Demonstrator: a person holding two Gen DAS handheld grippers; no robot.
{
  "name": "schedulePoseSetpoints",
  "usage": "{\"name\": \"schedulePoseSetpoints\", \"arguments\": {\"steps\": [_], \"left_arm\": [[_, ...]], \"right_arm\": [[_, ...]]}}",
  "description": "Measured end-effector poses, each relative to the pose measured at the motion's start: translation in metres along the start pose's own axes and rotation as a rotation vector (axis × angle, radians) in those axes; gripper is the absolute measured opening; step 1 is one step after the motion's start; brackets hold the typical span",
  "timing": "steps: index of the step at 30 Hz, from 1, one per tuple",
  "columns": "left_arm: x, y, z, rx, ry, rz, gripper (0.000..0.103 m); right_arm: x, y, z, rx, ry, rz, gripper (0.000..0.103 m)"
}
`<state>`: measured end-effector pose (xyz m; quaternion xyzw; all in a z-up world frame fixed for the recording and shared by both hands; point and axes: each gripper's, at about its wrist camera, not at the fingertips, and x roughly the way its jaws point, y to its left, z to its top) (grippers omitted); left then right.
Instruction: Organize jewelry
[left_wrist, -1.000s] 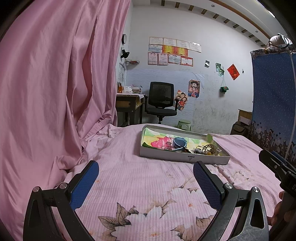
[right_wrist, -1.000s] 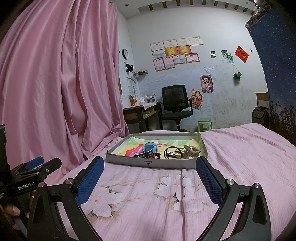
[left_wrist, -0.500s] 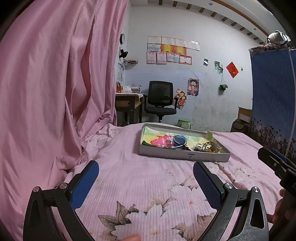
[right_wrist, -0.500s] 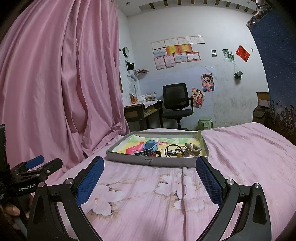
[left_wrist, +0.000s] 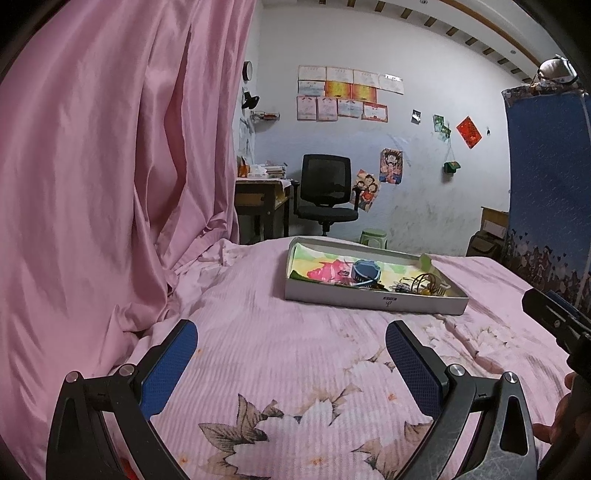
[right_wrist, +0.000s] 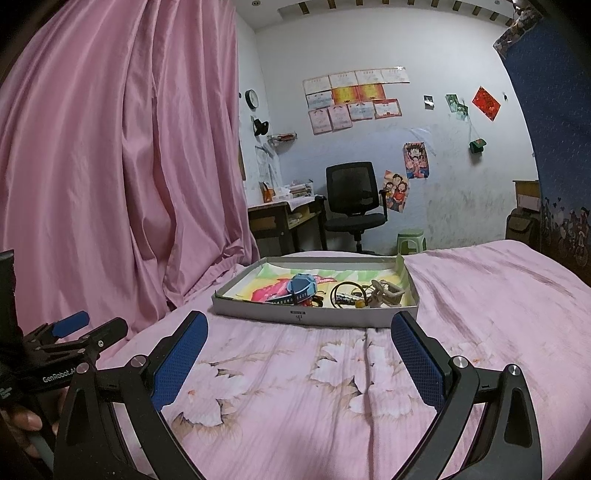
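A: Where is the jewelry (right_wrist: 351, 295)?

B: It is seen heaped in the tray (right_wrist: 317, 315) on the bed (right_wrist: 480, 295), toward the tray's right end.

A: And each hand-held gripper?

B: The left (left_wrist: 291, 345) and the right (right_wrist: 299, 338) are held wide open, empty, short of the tray.

A: The step?

B: Sorted or unsorted cannot be judged; any pick calls for a narrow pinch on one piece.

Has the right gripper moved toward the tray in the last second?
Yes, slightly. In the right wrist view the tray sits a little nearer the open right gripper than before, so the gripper has eased forward over the bed.
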<state>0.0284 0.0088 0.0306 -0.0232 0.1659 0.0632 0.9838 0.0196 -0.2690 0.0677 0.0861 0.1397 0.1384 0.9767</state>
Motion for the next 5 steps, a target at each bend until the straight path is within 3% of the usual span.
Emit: {"name": "schedulePoseSetpoints", "arguments": {"steps": [5], "left_arm": [[0.0069,0.0053,-0.0038,-0.016,0.015,0.013,0.102]], "right_arm": [[0.0063,-0.0024,-0.0028,0.003,0.032,-0.009,0.098]]}}
